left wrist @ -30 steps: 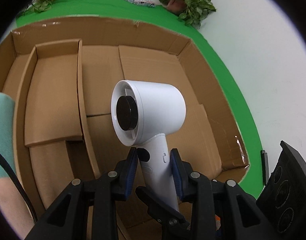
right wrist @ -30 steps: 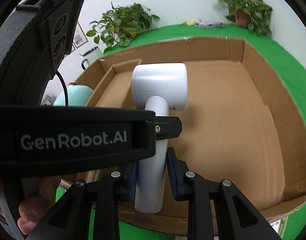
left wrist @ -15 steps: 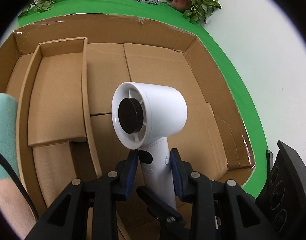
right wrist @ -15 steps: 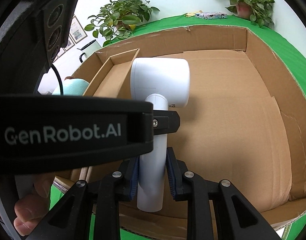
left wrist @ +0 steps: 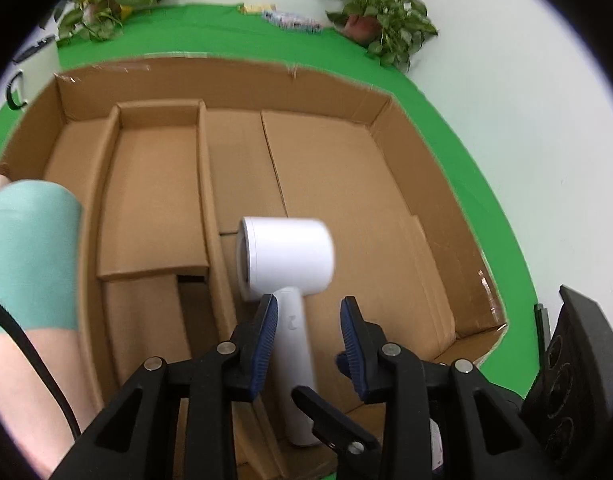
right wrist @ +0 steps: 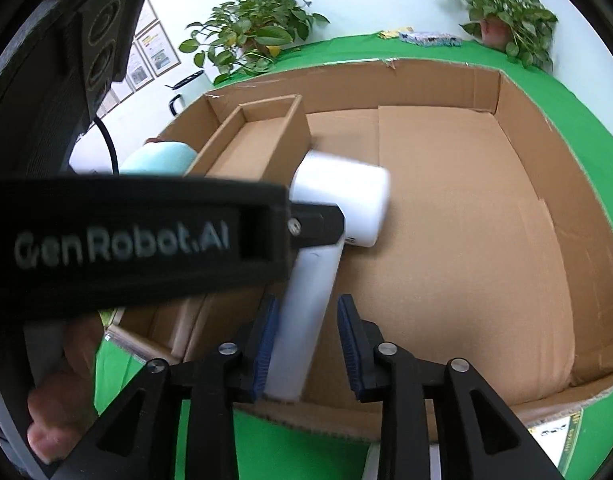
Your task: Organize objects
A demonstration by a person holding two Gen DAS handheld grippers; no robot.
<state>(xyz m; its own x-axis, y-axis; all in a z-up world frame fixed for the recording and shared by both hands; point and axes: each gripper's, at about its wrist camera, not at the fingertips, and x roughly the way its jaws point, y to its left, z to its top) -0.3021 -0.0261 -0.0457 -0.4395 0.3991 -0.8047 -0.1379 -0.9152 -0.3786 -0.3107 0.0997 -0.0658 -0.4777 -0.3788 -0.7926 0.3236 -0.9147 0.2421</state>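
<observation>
Two open claws (left (left wrist: 308,334), right (right wrist: 308,338)) flank hair dryer (left wrist: 290,276), handle toward camera, barrel crosswise.

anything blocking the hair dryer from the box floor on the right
Nothing visible does. The hair dryer leans over the bare cardboard floor of the box; the inner divider stands to its left, clear of that open area.

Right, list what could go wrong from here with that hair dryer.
1. The white hair dryer looks tilted and blurred, and a gap shows beside its handle in the left gripper. The right gripper has just been opening with the handle between its fingers. The dryer may drop hard onto the floor of the cardboard box.
2. Its head is close to the inner cardboard tray and could knock against it.
</observation>
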